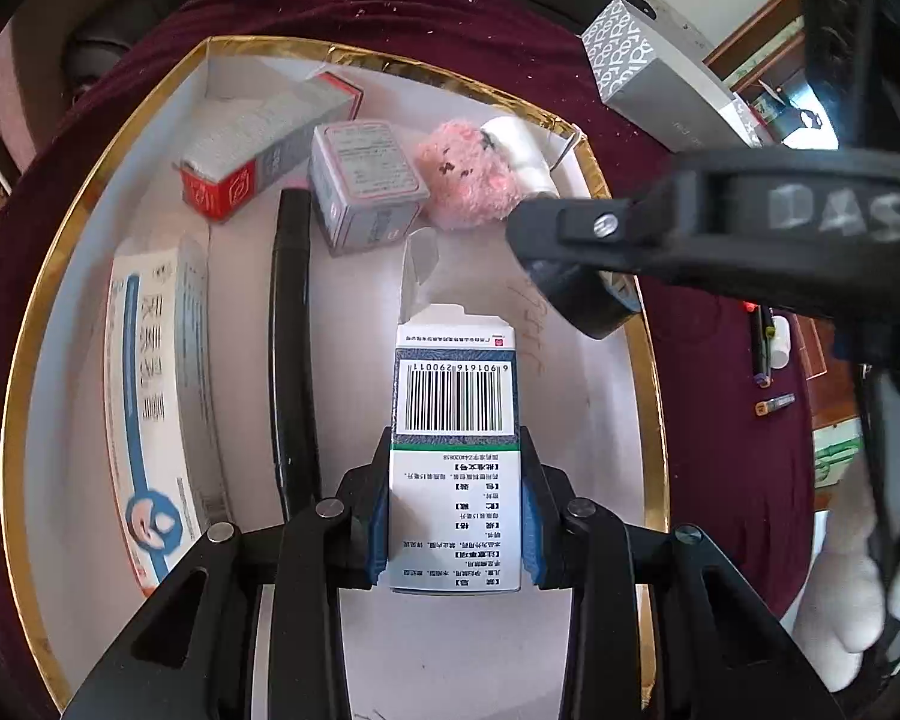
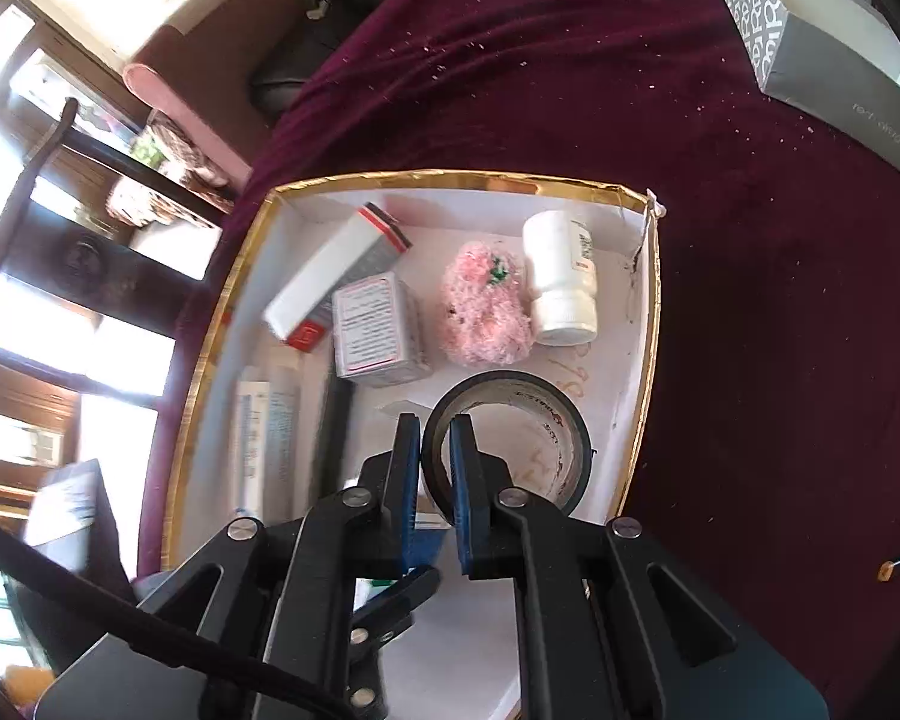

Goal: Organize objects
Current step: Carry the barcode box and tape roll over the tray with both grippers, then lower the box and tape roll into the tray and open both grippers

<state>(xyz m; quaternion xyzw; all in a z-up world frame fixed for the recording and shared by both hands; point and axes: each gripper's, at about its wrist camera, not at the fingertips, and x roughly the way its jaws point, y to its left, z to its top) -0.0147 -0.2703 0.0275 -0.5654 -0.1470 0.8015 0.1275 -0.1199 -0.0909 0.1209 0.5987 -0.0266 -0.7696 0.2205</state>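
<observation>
We hold two things over the gold-rimmed box (image 1: 642, 336) on the maroon-covered counter (image 2: 720, 240). Our left hand-held gripper (image 1: 453, 510) is clamped on a white and green medicine carton (image 1: 456, 414), its blue pads pressing the two long side faces near the lower end, with the barcode face toward the camera and an end flap standing open. We judge the carton light and thin-walled: it will dent under a hard squeeze, so a hold across the narrow faces, as now, seems best, away from the loose flap.

Our right hand-held gripper (image 2: 435, 462) is closed on the wall of a black tape roll (image 2: 510, 426), one finger inside the ring and one outside. The roll looks stiff and a little heavier; pinched at one side only, it may swing.

Already in the box lie a red-ended carton (image 1: 258, 150), a grey carton (image 1: 366, 186), a pink fluffy toy (image 2: 486, 312), a white pill bottle (image 2: 561, 276), a blue-and-white carton (image 1: 150, 390) and a black pen (image 1: 291, 360).
</observation>
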